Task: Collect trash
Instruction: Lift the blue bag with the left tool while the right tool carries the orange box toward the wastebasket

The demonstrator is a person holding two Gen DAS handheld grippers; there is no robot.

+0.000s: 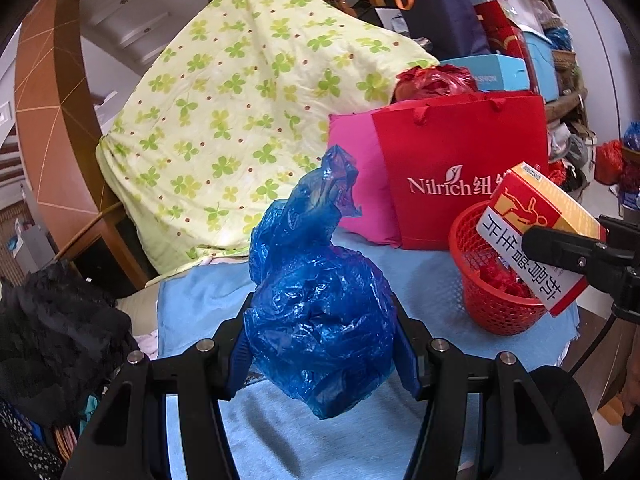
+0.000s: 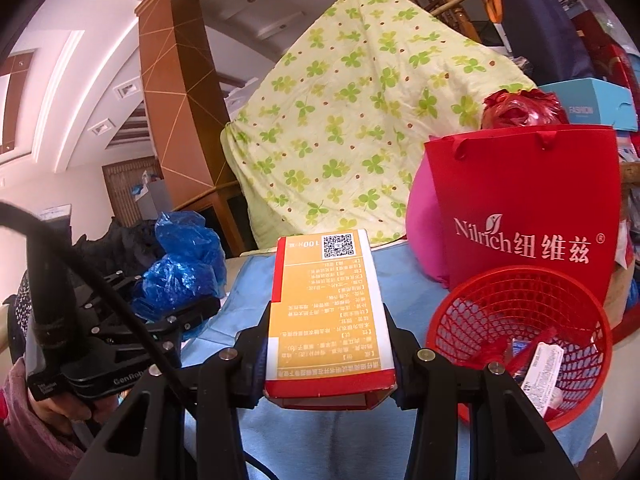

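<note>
Crumpled blue plastic bag (image 1: pixel 320 320) fills the lower middle of the left wrist view, pressed between the jaws of the left gripper (image 1: pixel 324 340), with its loose tail standing up toward the centre of the frame. In the right wrist view the right gripper (image 2: pixel 328 344) holds an orange and white medicine box (image 2: pixel 328 312) by its lower end, the jaws narrow on its two sides, and the box stands nearly upright. The red mesh basket (image 2: pixel 520 344) sits at the lower right of that frame, on the table (image 2: pixel 400 280), and already has red wrappers and a small packet inside. I think both pieces go into it next. One risk is that the box, held only at one end, tips or strikes the basket rim and pushes the light basket over. Another is that the bag, being thin and springy, catches on a jaw or opens again and falls beside the basket. The table has a light blue cloth. Behind it, at the right, stand a red paper bag (image 2: pixel 528 208) and a pink cushion (image 2: pixel 424 232); at the upper centre a clover-print quilt (image 2: pixel 352 120) hangs over a wooden stair rail. The room is crowded.
</note>
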